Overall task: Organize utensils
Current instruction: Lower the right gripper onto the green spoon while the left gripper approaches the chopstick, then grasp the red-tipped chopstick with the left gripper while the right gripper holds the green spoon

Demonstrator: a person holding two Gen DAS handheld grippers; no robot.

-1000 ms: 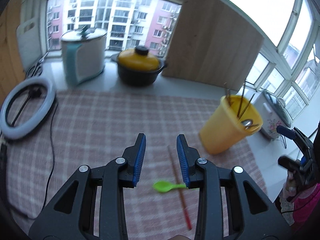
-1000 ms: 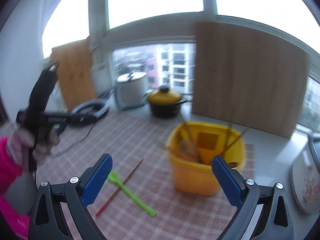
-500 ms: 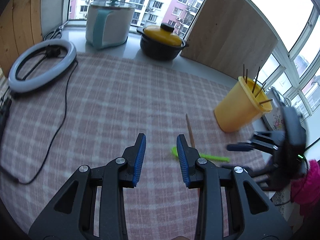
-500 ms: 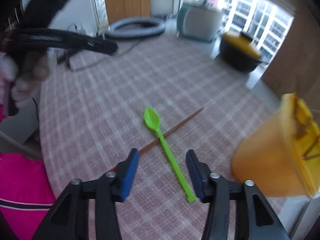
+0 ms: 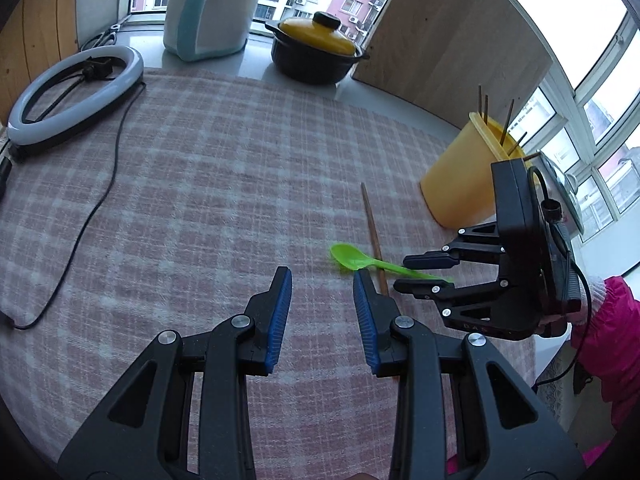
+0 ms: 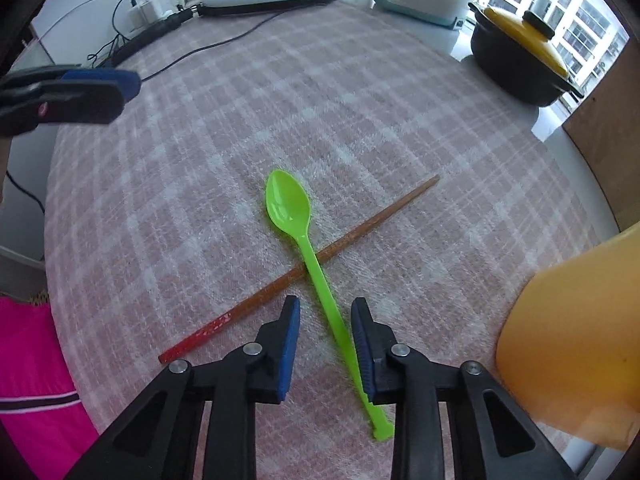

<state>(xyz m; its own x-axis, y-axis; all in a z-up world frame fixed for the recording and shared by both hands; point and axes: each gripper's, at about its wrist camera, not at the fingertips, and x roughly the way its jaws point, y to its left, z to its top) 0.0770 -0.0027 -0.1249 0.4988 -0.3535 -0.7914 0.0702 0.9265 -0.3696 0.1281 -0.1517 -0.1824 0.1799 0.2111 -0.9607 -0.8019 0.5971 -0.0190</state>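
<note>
my right claw (image 6: 325,312), jaws just closing, straddles the handle of the green spoon (image 6: 308,256) lying across a chopstick (image 6: 360,232) on the counter (image 6: 200,200), one pad touching, while my left claw (image 5: 322,284) hovers narrow and empty.

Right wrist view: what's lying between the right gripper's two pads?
The green spoon handle runs between the right gripper pads, which have just been closing. It crosses over the chopstick further ahead.
</note>
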